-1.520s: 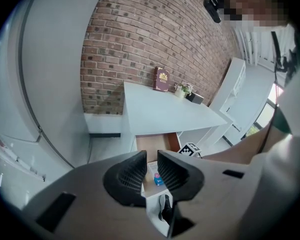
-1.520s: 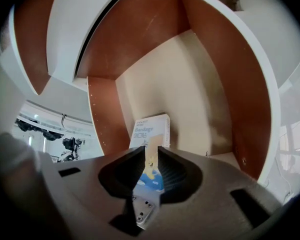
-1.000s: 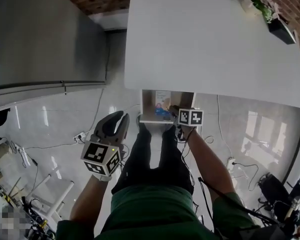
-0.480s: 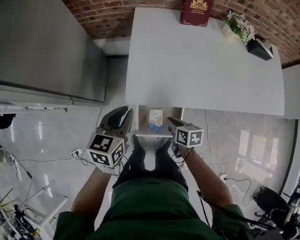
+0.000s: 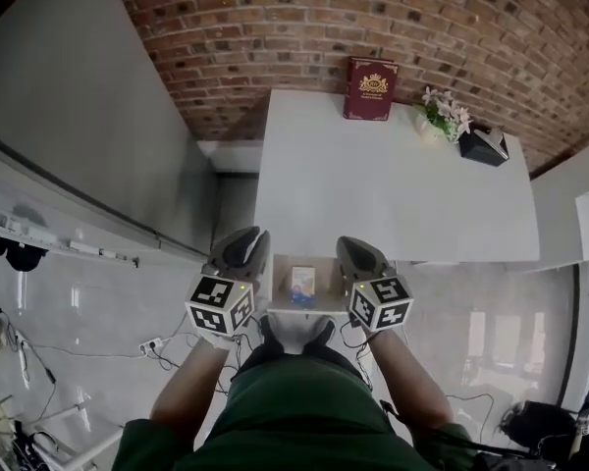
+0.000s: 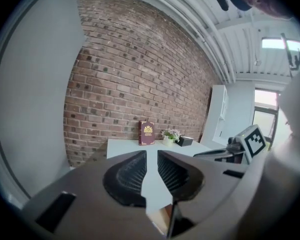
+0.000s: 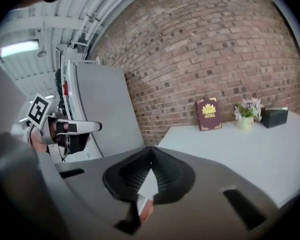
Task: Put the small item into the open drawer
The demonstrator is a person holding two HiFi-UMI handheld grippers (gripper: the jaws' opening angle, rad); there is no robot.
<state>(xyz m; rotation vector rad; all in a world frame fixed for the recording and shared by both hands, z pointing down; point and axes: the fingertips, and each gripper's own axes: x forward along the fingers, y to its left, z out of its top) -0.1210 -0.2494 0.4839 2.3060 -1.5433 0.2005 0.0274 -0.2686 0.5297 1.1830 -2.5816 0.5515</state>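
The small item [image 5: 302, 283], a blue and orange packet, lies in the open drawer [image 5: 326, 281] under the near edge of the white table [image 5: 393, 194]. My left gripper [image 5: 243, 238] hovers left of the drawer, level with the table edge. Its pads [image 6: 131, 171] stand a narrow gap apart with nothing between them. My right gripper [image 5: 358, 246] hovers right of the drawer. Its jaws have just been closing and now meet at the tips [image 7: 150, 151], empty. Both grippers point over the table toward the brick wall.
A dark red book [image 5: 371, 88] leans on the brick wall at the table's far edge. Beside it stand a small flower pot [image 5: 440, 114] and a black box [image 5: 483, 145]. A grey cabinet [image 5: 79, 145] stands to the left. Cables lie on the shiny floor [image 5: 98, 332].
Both grippers have risen from beside the drawer up to the table edge. The right one drew away from the item, which stays in the drawer. The head view has tilted up to the wall.
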